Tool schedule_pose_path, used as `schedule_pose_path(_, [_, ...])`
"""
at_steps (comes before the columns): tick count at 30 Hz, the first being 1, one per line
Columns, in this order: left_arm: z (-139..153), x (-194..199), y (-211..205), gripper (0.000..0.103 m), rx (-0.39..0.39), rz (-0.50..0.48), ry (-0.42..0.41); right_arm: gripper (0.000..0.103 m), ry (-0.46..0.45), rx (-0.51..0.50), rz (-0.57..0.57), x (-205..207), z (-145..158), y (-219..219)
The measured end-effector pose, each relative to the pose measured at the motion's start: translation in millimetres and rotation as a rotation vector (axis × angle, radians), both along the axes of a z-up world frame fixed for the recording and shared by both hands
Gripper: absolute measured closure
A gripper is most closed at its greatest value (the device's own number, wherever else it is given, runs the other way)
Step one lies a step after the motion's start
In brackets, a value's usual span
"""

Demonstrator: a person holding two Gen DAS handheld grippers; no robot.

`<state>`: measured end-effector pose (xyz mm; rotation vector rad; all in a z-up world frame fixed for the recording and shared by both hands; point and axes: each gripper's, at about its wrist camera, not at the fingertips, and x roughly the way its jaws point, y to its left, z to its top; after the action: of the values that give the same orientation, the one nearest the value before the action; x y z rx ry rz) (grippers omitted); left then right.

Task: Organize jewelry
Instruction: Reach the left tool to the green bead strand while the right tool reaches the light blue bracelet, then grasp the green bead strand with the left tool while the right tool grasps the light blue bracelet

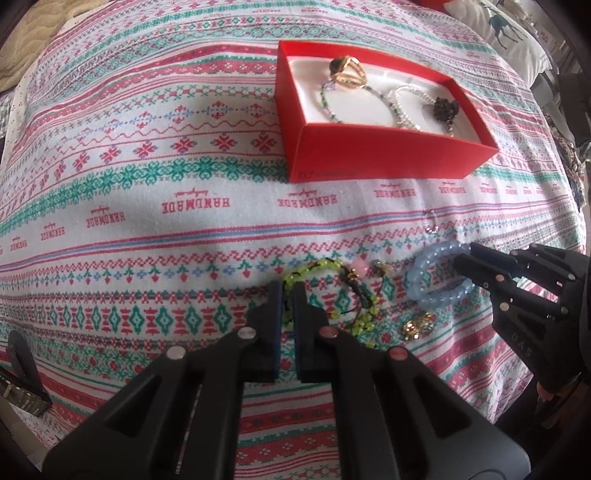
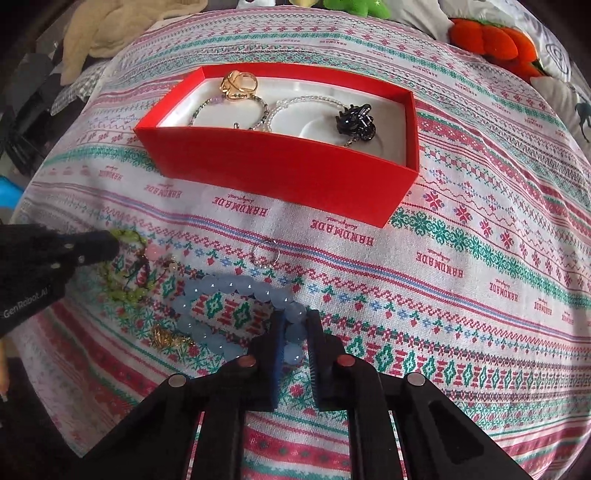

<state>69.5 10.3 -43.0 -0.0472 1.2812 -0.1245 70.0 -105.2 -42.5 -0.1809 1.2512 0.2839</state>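
Observation:
A red box (image 1: 388,157) (image 2: 280,173) on the patterned cloth holds a gold ring (image 1: 347,72), two thin bead bracelets (image 2: 288,105) and a black clip (image 2: 354,122). My left gripper (image 1: 289,291) is shut on a green bead bracelet (image 1: 332,291) lying on the cloth; it also shows in the right wrist view (image 2: 125,266). My right gripper (image 2: 295,325) is shut on a pale blue bead bracelet (image 2: 236,314) (image 1: 432,273) that rests on the cloth. A small wire ring (image 2: 264,254) and a gold trinket (image 2: 166,338) (image 1: 417,325) lie loose nearby.
Patterned tablecloth (image 1: 147,184) covers the whole surface. Orange and green plush toys (image 2: 495,40) and a beige cloth (image 2: 110,26) lie at the far edge. A deer-print pillow (image 1: 506,29) sits at the far right.

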Motion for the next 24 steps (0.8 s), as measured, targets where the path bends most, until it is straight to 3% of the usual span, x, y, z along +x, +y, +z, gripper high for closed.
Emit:
schedule_pose_path(12, [37, -6, 4, 0.097, -0.068, -0.021, -0.081, 0.092, -0.042, 0.133, 0.013, -9, 47, -21])
schedule_pose_path(24, [83, -14, 13, 0.097, -0.139, -0.027, -0.172, 0.092, -0.145, 0.226, 0.033, -10, 97, -18])
